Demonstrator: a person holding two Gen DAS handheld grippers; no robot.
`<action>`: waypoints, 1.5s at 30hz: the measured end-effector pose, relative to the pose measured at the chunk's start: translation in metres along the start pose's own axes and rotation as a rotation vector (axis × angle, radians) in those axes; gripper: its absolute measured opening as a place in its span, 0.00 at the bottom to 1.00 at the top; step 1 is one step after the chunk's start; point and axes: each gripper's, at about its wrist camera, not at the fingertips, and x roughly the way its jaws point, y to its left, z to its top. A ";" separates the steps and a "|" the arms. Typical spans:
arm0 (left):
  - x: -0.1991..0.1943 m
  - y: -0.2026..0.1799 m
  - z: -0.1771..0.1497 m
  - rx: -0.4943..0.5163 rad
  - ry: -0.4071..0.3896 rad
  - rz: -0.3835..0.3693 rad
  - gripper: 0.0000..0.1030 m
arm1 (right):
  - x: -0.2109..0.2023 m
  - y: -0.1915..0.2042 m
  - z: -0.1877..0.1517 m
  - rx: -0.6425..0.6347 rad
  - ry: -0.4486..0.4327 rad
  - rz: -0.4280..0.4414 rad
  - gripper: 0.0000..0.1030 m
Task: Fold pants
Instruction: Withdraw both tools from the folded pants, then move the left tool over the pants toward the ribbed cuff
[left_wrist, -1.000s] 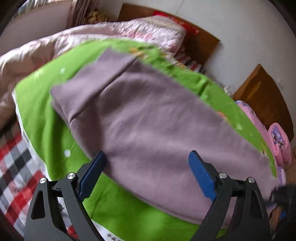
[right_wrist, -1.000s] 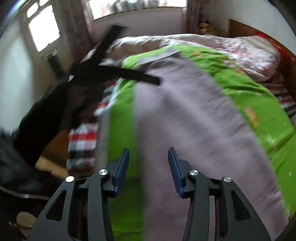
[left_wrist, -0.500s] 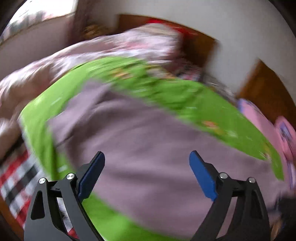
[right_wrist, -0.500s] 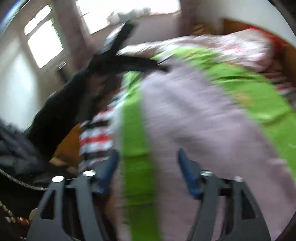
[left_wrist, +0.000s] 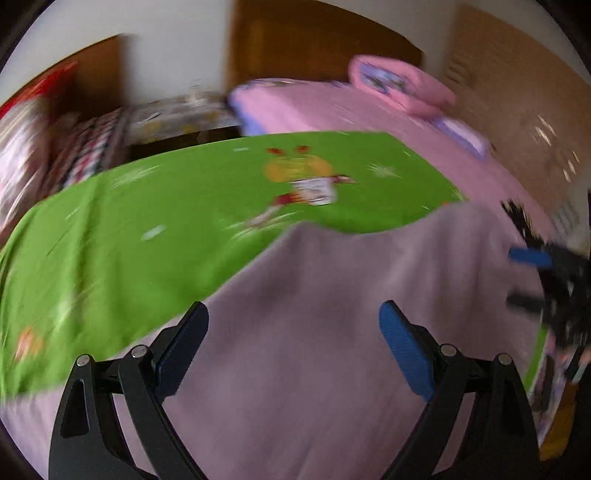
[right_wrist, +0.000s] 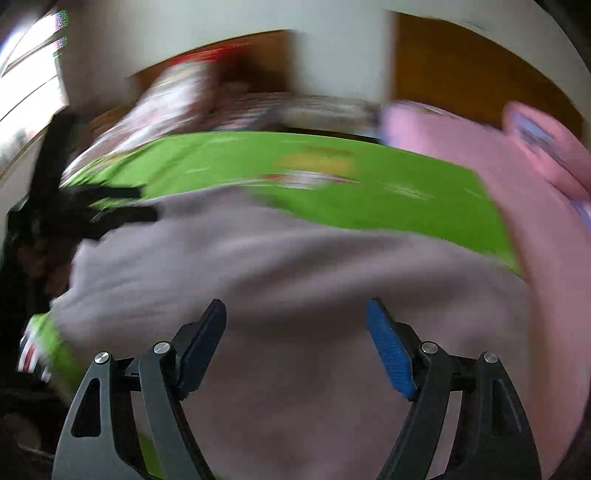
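My jaws stand wide on both sides, gripping nothing. The green sheet (left_wrist: 155, 229) spreads from nine to twelve o'clock. The pants (left_wrist: 332, 332) lie flat on it, filling six o'clock under my left gripper (left_wrist: 293, 345) and right gripper (right_wrist: 295, 341). Both views are blurred.
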 end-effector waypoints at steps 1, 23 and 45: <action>0.013 -0.005 0.003 0.014 0.014 -0.009 0.91 | 0.005 -0.012 -0.001 0.015 0.006 -0.018 0.74; 0.072 -0.011 0.019 -0.015 0.038 0.179 0.98 | 0.005 -0.060 -0.049 -0.088 0.009 0.015 0.81; -0.024 0.011 -0.037 -0.161 -0.065 0.336 0.98 | -0.017 -0.004 -0.003 -0.179 -0.095 0.040 0.85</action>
